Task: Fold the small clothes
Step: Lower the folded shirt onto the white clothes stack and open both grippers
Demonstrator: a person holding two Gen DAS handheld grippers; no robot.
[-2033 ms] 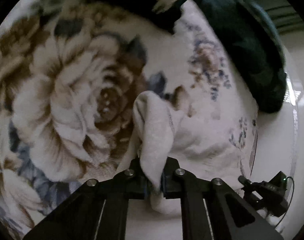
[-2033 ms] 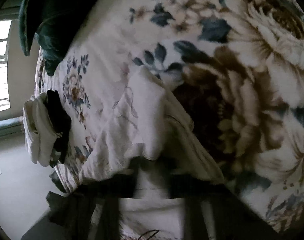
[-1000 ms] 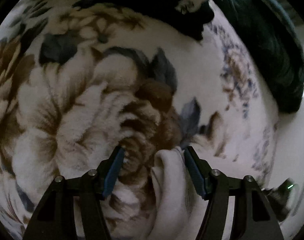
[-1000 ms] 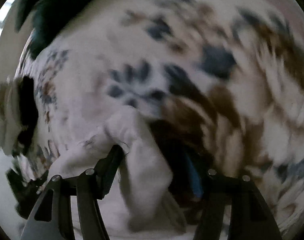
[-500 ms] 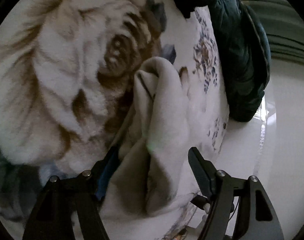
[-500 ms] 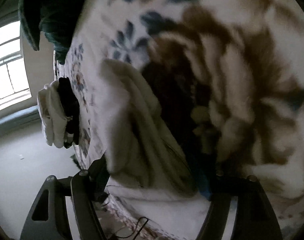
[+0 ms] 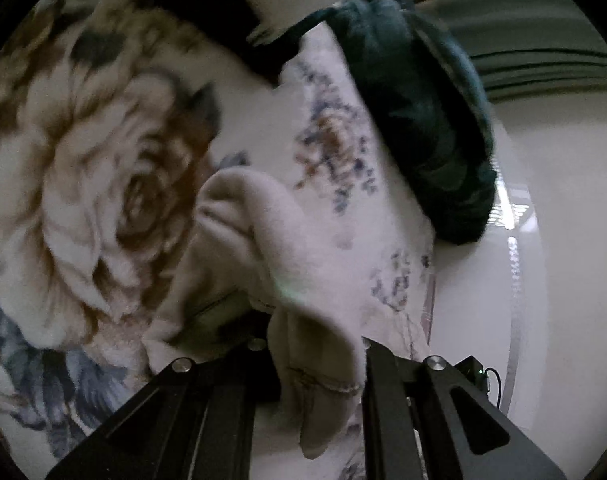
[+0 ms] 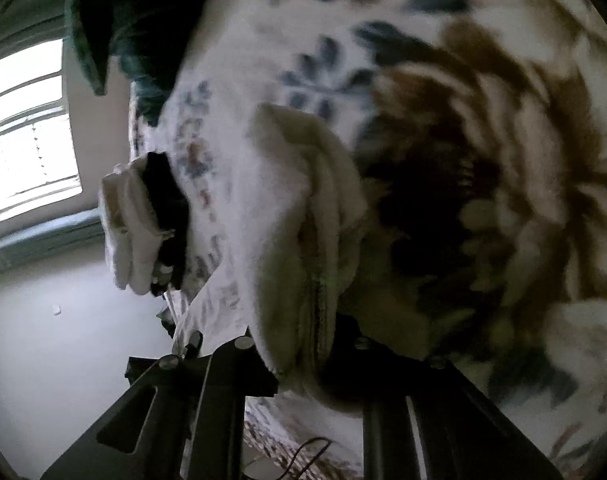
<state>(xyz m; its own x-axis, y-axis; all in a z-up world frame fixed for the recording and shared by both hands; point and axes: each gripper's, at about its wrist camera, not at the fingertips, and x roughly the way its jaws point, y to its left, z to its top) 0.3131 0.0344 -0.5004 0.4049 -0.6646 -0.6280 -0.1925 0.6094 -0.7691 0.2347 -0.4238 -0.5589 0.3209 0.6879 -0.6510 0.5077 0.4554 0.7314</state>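
A small cream-white garment (image 7: 287, 248) lies bunched on a flower-print blanket (image 7: 103, 168). My left gripper (image 7: 315, 364) is shut on its near end, and the cloth hangs down between the fingers. In the right wrist view the same garment (image 8: 303, 220) is folded in thick layers, and my right gripper (image 8: 303, 356) is shut on its near end. The fingertips of both grippers are hidden by the cloth.
A dark green pillow (image 7: 423, 128) lies at the blanket's far right edge. A pile of folded white and black clothes (image 8: 143, 224) sits at the bed's edge. The pale floor (image 8: 63, 360) lies beyond, with a bright window (image 8: 23, 132) behind.
Both grippers were open around the garment half a second ago and have now closed on its near end. The views have shifted and the cloth is bunched higher.
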